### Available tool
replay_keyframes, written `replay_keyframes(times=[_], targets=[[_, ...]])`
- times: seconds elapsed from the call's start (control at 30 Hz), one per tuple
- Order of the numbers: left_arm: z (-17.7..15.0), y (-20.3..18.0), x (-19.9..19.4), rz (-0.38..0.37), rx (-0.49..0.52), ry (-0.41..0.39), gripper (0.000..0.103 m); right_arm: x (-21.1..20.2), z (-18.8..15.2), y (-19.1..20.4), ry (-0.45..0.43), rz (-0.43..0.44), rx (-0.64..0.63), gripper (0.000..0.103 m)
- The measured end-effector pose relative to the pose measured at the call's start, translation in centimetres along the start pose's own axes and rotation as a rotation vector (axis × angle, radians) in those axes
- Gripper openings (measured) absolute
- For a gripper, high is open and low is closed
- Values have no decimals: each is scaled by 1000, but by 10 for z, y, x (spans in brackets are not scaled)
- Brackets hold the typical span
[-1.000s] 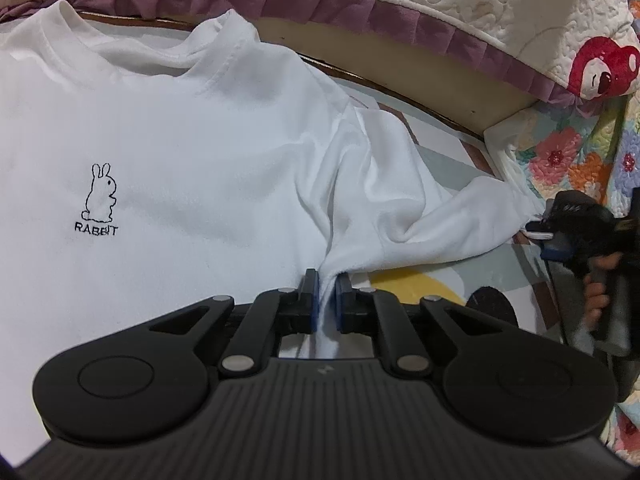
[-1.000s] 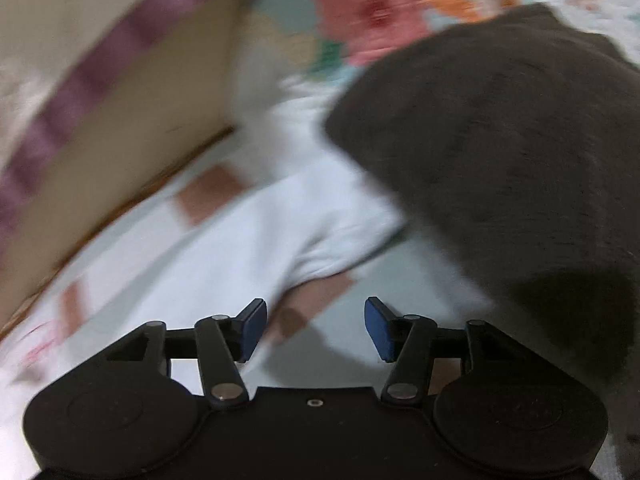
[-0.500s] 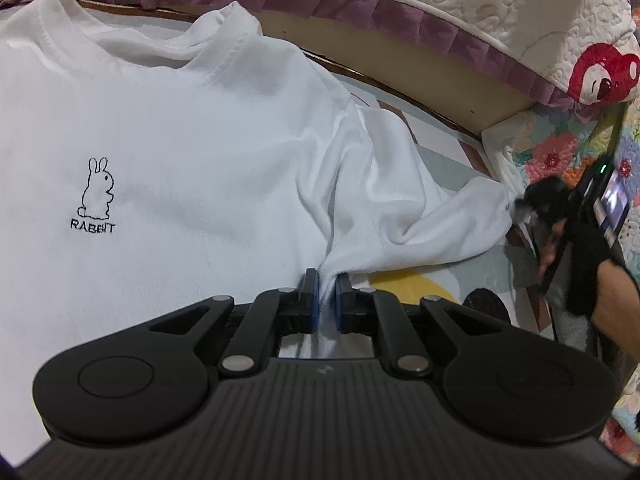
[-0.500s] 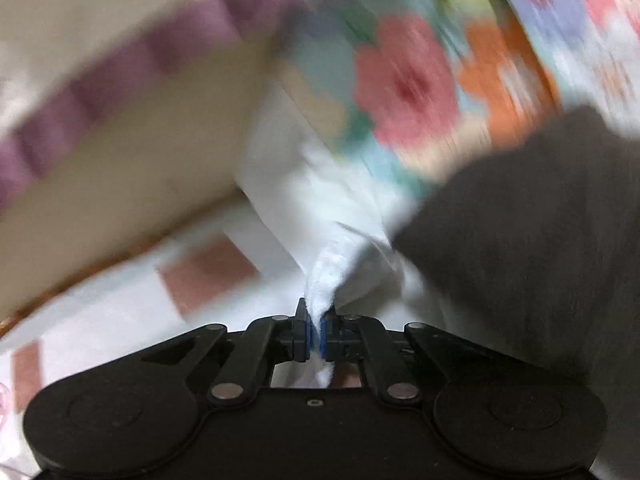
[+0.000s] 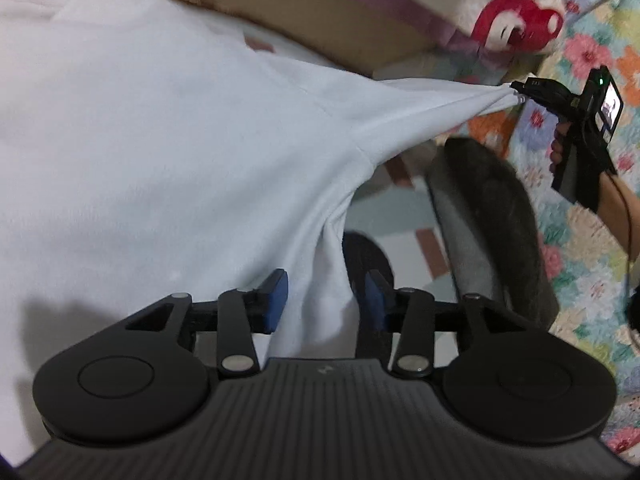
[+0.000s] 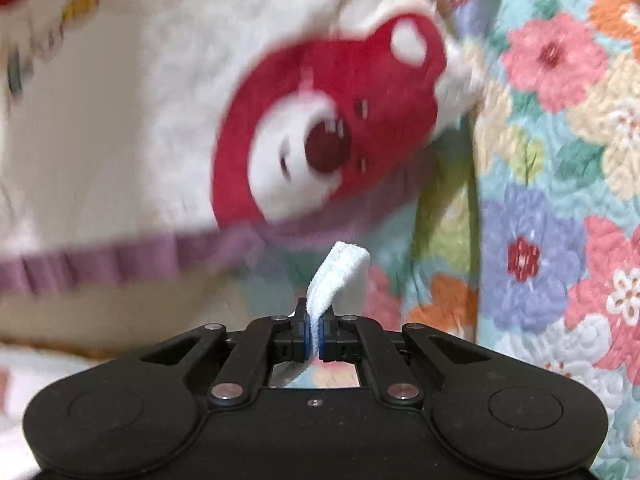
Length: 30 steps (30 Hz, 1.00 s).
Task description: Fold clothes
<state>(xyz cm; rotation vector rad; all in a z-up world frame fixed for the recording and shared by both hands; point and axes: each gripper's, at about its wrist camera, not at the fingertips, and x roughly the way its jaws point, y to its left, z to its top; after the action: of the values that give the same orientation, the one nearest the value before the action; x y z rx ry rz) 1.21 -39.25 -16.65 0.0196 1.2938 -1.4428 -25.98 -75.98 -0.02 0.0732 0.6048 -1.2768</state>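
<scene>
Since 1 s ago: left gripper (image 5: pixel 326 294) let go, jaws apart around shirt (image 5: pixel 160 140) | right gripper (image 6: pixel 314 334) clamps sleeve (image 6: pixel 340 268), lifted taut to spread it | shirt on bed

A: Left wrist cam sat low over the white shirt (image 5: pixel 160 140), facing the red bear pillow (image 5: pixel 516 28).
B: Right cam looked straight at that pillow (image 6: pixel 328 120), much closer. Both caught it.
</scene>
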Motion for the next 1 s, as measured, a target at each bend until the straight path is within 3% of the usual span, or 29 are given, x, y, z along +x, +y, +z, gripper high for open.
replay_keyframes(times=[0.13,0.3,0.4,0.5,0.57,0.67,0.73,0.83,0.93,1.0], targets=[[2,1,3,4,-39,90,43,32,-29,-6,139,-23,40,4],[23,9,-35,45,-12,34,47,47,-53,-11,200,-44,89,4],[55,29,-60,147,18,-56,52,50,-58,-12,205,-35,97,4],[98,54,-69,332,67,-156,53,52,-59,-13,206,-24,100,4],[125,72,-69,410,82,-205,53,53,-60,-13,207,-15,103,4],[162,91,-53,405,40,-177,53,53,-59,-12,208,7,101,4],[174,96,-39,374,50,-153,56,53,-58,-12,208,25,97,4],[182,101,-12,407,11,-126,59,51,-56,-12,195,56,91,4],[179,90,-7,458,94,-157,60,50,-52,-13,183,96,86,4],[178,82,-3,493,154,-180,53,48,-48,-14,163,125,79,4]])
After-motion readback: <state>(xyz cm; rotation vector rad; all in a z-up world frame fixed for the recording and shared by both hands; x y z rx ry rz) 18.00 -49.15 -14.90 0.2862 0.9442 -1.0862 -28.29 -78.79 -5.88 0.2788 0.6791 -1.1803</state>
